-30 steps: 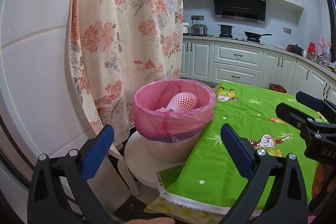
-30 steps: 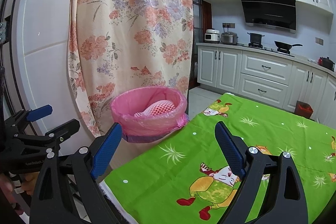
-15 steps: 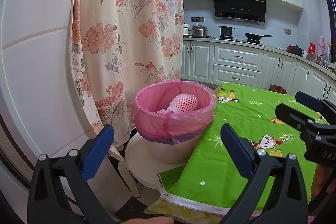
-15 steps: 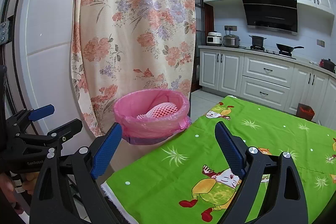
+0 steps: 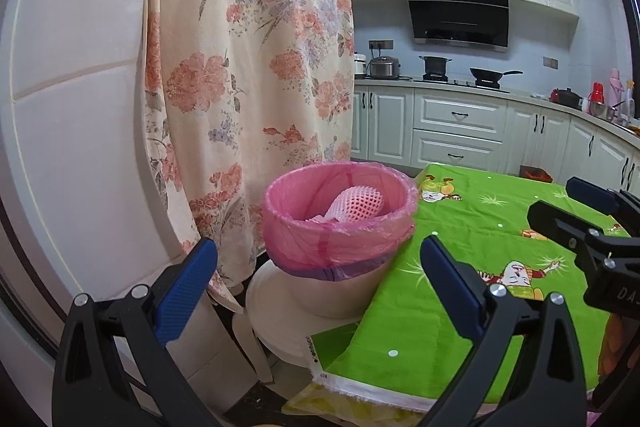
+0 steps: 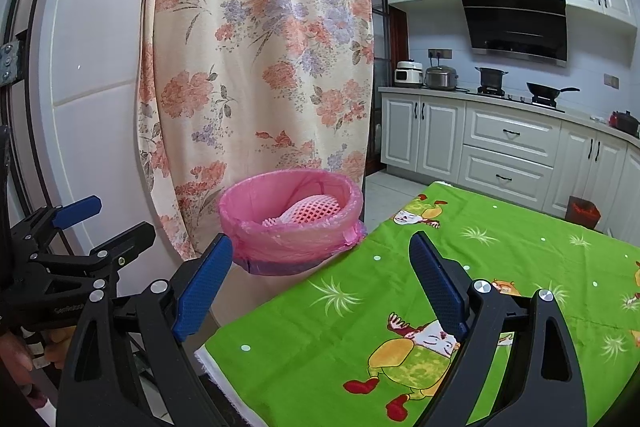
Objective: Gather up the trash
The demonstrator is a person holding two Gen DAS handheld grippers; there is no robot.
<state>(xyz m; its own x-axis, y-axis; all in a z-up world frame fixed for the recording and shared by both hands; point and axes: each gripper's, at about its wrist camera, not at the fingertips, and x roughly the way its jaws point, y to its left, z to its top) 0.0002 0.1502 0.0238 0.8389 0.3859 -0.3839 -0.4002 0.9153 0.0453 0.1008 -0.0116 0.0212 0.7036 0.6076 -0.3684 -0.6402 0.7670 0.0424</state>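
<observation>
Now we hold both tools, left (image 5: 318, 267) and right (image 6: 320, 267), wide apart and empty; a careless sweep could tip the bin (image 5: 340, 227) beside the tabletop (image 6: 440, 287), spilling its foam net (image 5: 356, 205).

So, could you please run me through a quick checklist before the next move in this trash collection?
1. Left gripper open and empty: ok.
2. Right gripper open and empty: ok.
3. Pink-lined trash bin upright, mouth unobstructed: ok.
4. Pink foam fruit net fully inside the bin: ok.
5. Liner folded over the rim all round: ok on the visible side; far side cannot tell.
6. More trash left on the green tablecloth: none visible; parts out of view, cannot tell.
</observation>
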